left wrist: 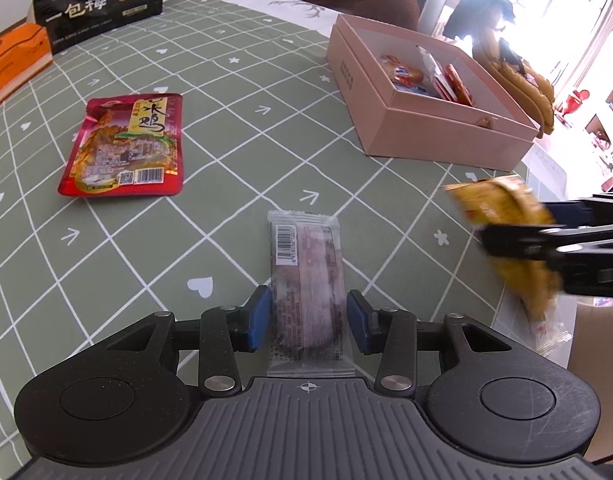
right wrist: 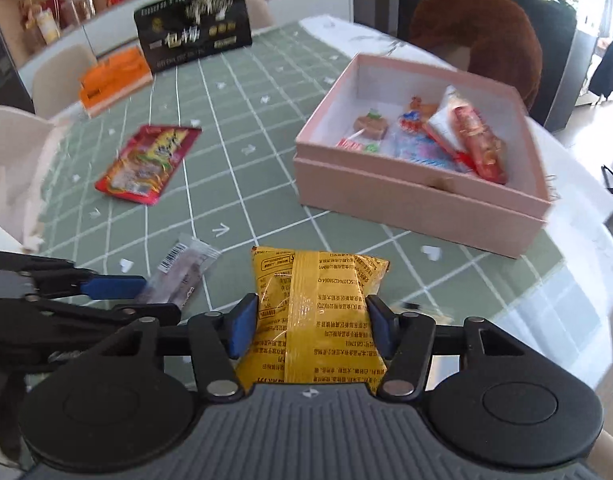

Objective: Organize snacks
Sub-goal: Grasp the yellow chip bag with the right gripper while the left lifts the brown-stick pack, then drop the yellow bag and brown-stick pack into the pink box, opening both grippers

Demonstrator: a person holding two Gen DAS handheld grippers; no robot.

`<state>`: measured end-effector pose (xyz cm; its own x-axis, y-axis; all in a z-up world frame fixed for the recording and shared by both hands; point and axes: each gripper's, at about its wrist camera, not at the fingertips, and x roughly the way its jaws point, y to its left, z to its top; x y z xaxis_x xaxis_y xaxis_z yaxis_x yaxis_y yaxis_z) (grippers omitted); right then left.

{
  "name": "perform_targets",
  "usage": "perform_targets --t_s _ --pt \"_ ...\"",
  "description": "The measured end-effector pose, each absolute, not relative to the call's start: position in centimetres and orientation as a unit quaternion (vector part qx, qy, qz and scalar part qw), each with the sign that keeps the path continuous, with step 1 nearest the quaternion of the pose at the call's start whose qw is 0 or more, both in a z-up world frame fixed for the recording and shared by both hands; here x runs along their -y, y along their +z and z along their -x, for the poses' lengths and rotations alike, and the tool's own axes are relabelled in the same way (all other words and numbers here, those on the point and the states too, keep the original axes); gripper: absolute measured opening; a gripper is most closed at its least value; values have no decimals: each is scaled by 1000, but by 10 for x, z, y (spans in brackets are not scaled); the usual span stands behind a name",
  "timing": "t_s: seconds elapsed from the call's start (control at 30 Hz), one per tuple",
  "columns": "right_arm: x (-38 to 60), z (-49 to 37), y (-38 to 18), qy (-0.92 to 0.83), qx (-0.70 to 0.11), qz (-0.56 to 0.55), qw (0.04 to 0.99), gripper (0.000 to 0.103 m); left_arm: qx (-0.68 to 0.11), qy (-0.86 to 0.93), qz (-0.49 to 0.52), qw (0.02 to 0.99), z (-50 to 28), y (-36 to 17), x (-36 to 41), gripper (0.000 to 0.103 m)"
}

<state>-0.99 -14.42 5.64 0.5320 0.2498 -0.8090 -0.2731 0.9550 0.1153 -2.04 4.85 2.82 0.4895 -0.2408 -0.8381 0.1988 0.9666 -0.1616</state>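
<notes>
My left gripper (left wrist: 308, 320) is open around a clear-wrapped brown snack bar (left wrist: 304, 280) that lies flat on the green checked tablecloth; the blue pads stand just off its sides. The bar also shows in the right wrist view (right wrist: 182, 272). My right gripper (right wrist: 310, 324) is shut on a yellow snack packet (right wrist: 314, 312) and holds it above the table's near edge; the packet shows at the right of the left wrist view (left wrist: 506, 216). A pink open box (right wrist: 418, 196) with several snacks inside stands ahead to the right. A red snack pouch (left wrist: 124, 146) lies flat to the left.
A black bag with Chinese lettering (left wrist: 96, 2) and an orange box (left wrist: 14, 60) stand at the table's far left. A brown chair back (right wrist: 490, 40) is beyond the pink box. Bananas (left wrist: 518, 76) lie behind the box. The table's edge runs close on the right.
</notes>
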Motion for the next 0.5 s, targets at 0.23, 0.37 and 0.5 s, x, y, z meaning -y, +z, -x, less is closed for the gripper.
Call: perform_targets --t_s 0.23,0.37,0.5 --pt "181 34 79 117 -434 -2 893 57 -420 -134 47 896 40 56 -41 42" --pt "204 43 86 93 -424 -13 901 57 -302 -177 77 934 17 137 -25 42" --pt "214 42 88 74 -419 -20 905 57 -236 -213 61 946 -32 198 13 43"
